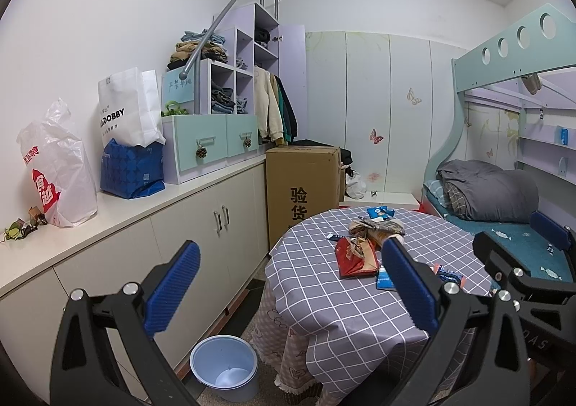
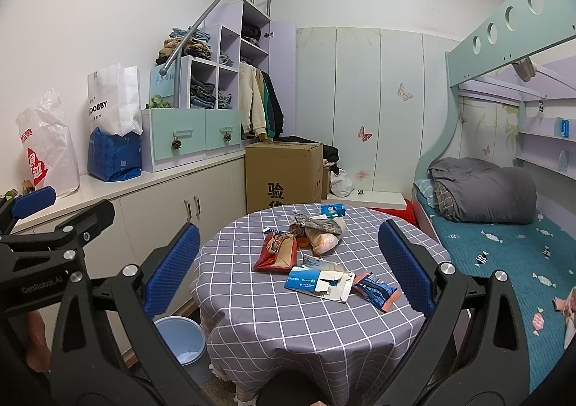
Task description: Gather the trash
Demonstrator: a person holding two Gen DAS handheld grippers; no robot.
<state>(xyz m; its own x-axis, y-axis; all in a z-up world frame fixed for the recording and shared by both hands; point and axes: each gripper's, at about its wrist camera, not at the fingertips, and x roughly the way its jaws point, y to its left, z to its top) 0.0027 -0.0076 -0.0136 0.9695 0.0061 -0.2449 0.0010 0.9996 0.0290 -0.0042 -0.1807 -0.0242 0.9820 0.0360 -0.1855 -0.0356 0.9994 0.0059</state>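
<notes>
From my right wrist view, the round table stands at 12 o'clock. On it, the snack bag lies left of the flattened carton; a wrapper lies at the carton's 3 o'clock. The waste bin stands on the floor at the table's 8 o'clock. The bed lies at 3 o'clock.

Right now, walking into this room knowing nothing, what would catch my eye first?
Probably the litter on the round table in the middle: a red snack bag, a flattened blue-and-white box and a blue wrapper on its checked cloth. Next, the pale blue bin on the floor at the table's left. Framing it all, the blue pads of the left hand-held gripper and right hand-held gripper stand wide apart, holding nothing.
</notes>
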